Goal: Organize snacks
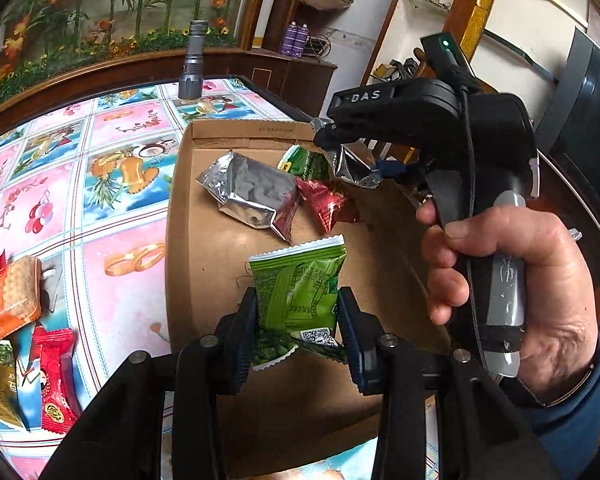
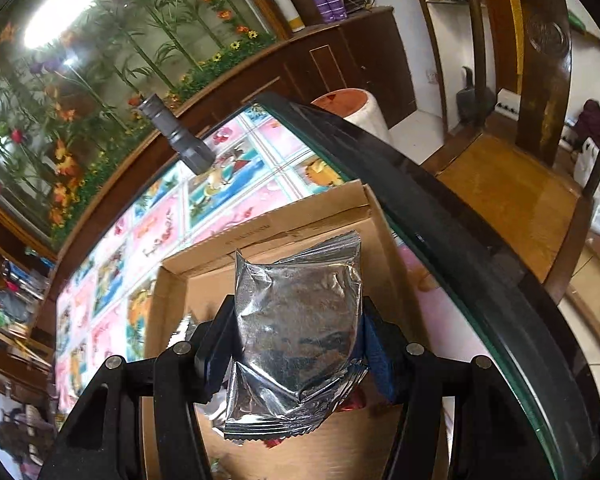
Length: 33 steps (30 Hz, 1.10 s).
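**Two packets poised over the snack box**

From my remote seat I see the table (image 1: 112,216) under its bright patterned cloth, carrying a shallow cardboard box (image 1: 220,264) at the far right edge. Inside lie a silver packet (image 1: 248,192), a red packet (image 1: 326,204) and a green one partly hidden behind it. My left gripper (image 1: 298,316), narrowly parted, pinches a green packet (image 1: 300,284) above the box floor. My right gripper (image 2: 296,332), set about half-wide, clamps a silver foil pouch (image 2: 296,320) over the same box; a hand (image 1: 512,292) grips its handle. I judge this the drop-off step. Next I would spread both sets of fingers to let the packets fall inside, then go for the wrapped snacks (image 1: 28,340) waiting on the cloth to the left.
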Motion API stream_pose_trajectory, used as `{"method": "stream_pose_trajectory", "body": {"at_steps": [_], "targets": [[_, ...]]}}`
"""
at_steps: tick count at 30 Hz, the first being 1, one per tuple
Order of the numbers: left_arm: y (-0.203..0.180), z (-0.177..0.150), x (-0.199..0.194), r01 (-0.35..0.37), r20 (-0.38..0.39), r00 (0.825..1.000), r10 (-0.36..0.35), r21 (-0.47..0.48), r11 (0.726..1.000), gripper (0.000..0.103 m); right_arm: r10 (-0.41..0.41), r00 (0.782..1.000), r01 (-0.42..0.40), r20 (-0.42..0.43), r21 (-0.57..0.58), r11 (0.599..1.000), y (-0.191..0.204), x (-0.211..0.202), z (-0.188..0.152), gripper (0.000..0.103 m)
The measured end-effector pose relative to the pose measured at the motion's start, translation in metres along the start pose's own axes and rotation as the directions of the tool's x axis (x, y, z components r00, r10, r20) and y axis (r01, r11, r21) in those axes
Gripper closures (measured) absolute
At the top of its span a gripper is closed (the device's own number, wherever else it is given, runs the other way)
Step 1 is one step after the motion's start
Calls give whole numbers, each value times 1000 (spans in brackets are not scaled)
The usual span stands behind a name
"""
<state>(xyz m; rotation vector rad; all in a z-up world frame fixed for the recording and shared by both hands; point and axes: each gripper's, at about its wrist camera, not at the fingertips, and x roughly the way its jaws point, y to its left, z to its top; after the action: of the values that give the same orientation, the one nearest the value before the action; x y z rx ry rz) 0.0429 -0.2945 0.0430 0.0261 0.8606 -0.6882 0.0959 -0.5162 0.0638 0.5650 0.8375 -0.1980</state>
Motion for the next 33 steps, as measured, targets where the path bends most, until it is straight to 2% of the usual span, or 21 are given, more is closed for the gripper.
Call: {"method": "stream_pose_trajectory", "body": {"at_steps": [15,18,20,25,31,33], "targets": [[-6,-5,8,-3,-23,1000,4,33,999,65,-33,999,33,-23,-10,999,4,6,-2,40],[-7,-6,6,6,-16,1000,-5,34,999,60,-36,999,35,-18,-14,999,6,3,-2,39],[-8,-5,4,13,-5,1000,-13,37,999,57,-45,999,45,-3,-22,999,7,0,-2,39],[-8,-2,-6,11,33,999,-12,42,999,57,-55,998,56,37,-21,998,8,-10,0,38],[0,4,-27,4,86,996,-5,13,1000,57,-74,988,85,138,-80,993,22,-29,1,38],[3,6,-36,-2,105,994,1,5,1000,56,-7,988,24,155,-108,994,32,-34,-1,38]]}}
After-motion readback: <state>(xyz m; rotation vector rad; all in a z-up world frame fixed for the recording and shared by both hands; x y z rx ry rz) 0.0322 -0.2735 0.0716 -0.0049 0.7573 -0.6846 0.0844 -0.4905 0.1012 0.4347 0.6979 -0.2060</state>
